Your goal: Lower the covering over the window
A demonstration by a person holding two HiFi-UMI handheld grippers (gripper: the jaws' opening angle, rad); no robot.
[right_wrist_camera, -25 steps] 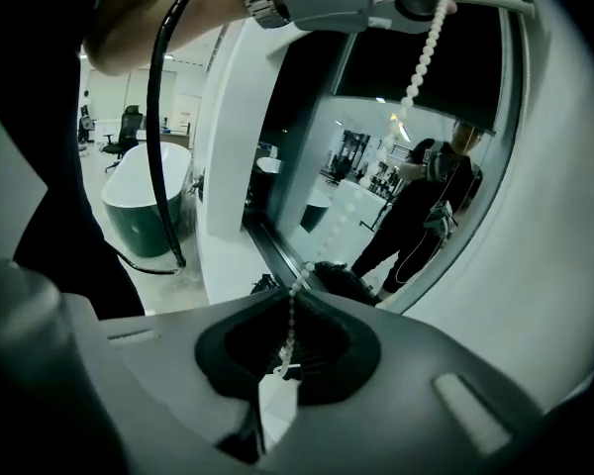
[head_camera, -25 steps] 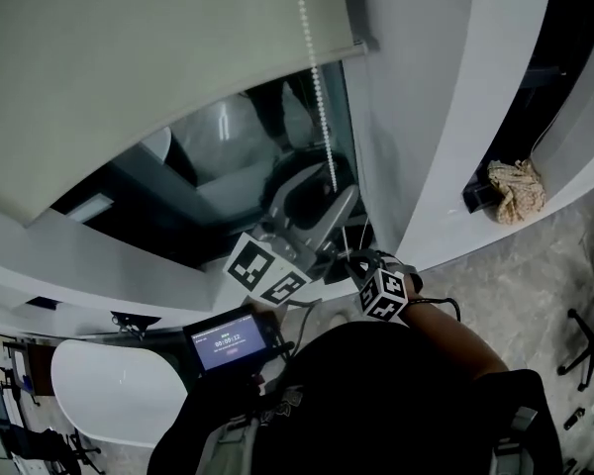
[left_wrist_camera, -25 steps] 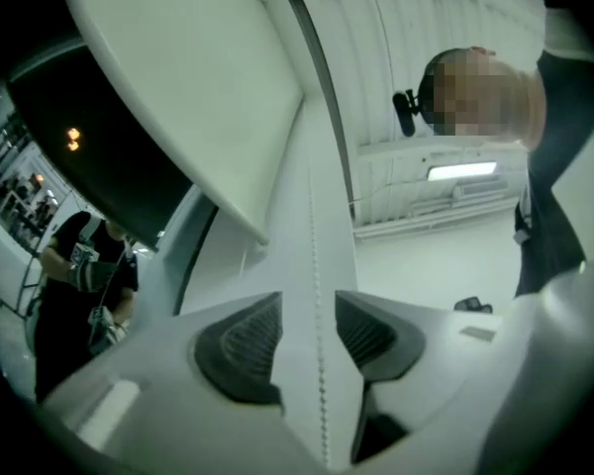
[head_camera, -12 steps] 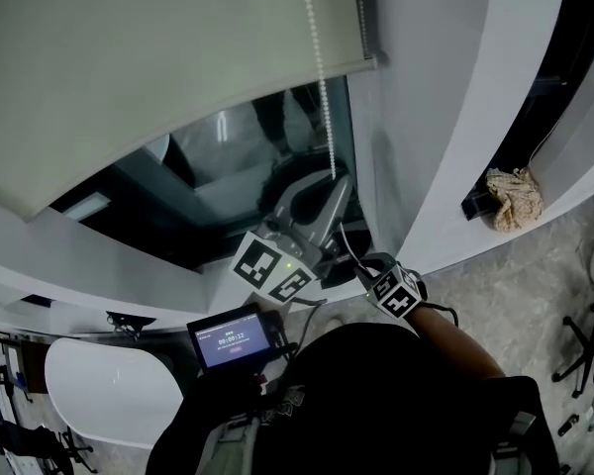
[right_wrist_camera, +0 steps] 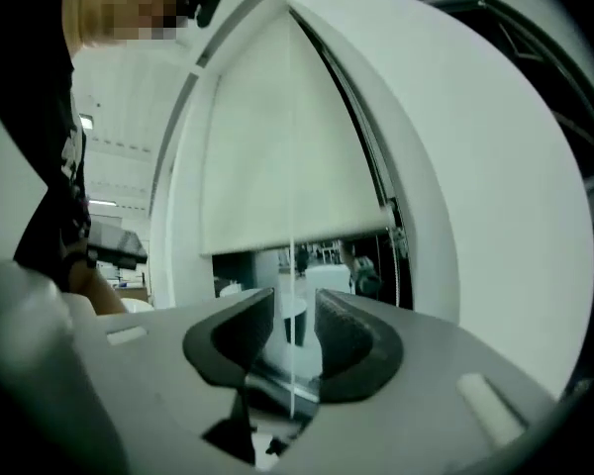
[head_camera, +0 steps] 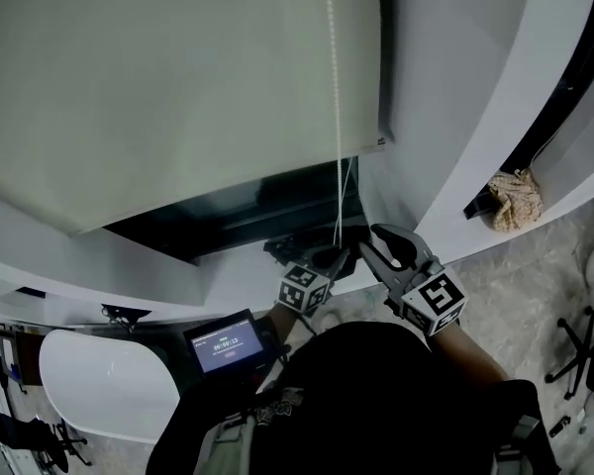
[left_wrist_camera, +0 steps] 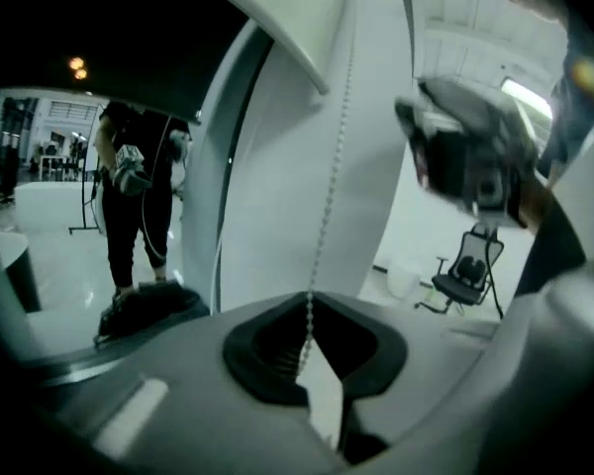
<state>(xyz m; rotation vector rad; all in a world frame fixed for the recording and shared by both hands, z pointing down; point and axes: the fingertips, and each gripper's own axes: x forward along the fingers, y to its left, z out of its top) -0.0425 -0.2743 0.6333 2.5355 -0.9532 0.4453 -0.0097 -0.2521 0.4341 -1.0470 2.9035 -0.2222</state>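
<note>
Between the closed jaws of the left gripper (left_wrist_camera: 310,310), a white beaded pull chain (left_wrist_camera: 329,191) is pinched and runs taut upward from the dark pads. Just beside it, the right gripper (right_wrist_camera: 295,330) has just been opening its jaws; they stand wide, and a strand of the chain passes through the gap, clear of both ribbed pads. Above both tools, the pale grey-green fabric roller blind (head_camera: 178,87) covers most of the window, its bottom bar low, with a strip of dark window glass (head_camera: 247,211) uncovered beneath.
</note>
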